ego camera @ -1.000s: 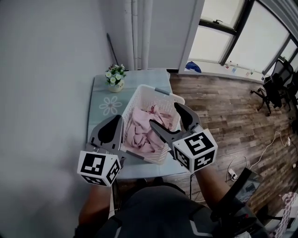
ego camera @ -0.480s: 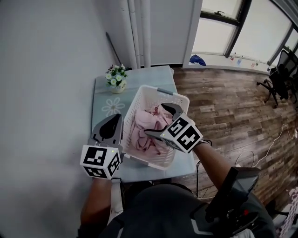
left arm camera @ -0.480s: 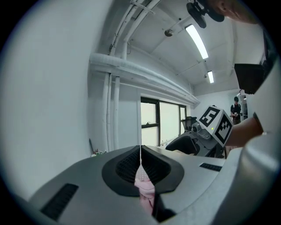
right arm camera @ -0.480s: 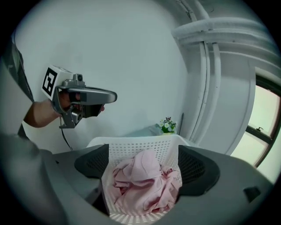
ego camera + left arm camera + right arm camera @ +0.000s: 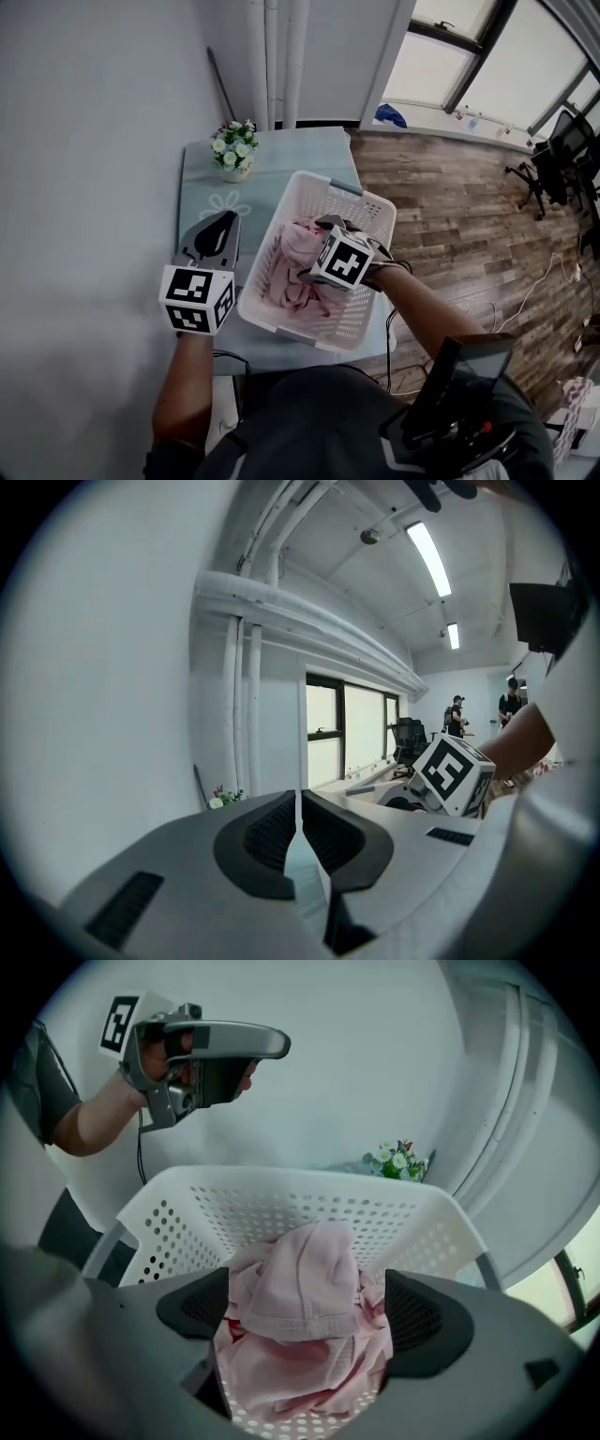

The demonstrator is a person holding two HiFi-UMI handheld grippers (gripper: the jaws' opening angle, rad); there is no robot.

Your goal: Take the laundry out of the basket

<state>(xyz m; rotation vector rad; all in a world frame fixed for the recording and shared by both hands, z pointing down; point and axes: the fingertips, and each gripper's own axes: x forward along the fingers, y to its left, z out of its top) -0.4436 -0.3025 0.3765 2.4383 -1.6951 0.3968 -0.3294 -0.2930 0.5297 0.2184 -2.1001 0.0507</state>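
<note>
Grey wall (image 5: 94,141) on one side and wood-plank floor (image 5: 441,206) on the other flank a small table (image 5: 199,183) under a pale blue-green cloth printed with a daisy.

On it stands the basket (image 5: 364,200), and the laundry (image 5: 289,272) lies inside; it is a crumpled heap of pale pink cloth, soft and matte, piled below the rim; in the right gripper view a rounded piece with a stitched hem sits on top, looser folds spill toward the near wall beneath it, and a small patch of deeper red shows at the heap's left.

The basket is white plastic, its walls pierced with rows of round holes, with grey handles at the ends; it sits on the table's right part, turned askew to the table's edges.

The right gripper (image 5: 305,1309) points steeply down into the basket; its jaws have just been opening and stand wide apart, the top of the pink heap lies between them, and the pads do not press on it.

The left gripper (image 5: 298,817) is held over the table just beside the basket's left wall, aimed toward the far end; its jaws are closed together with nothing between them.

Past it, near the table's far left corner, stands a small flower pot (image 5: 233,156) of white and pink blooms; behind the table white pipes (image 5: 281,56) run up the wall; a window (image 5: 450,56) with dark frames lines the far right, and a black office chair (image 5: 553,159) stands on the floor below it.
</note>
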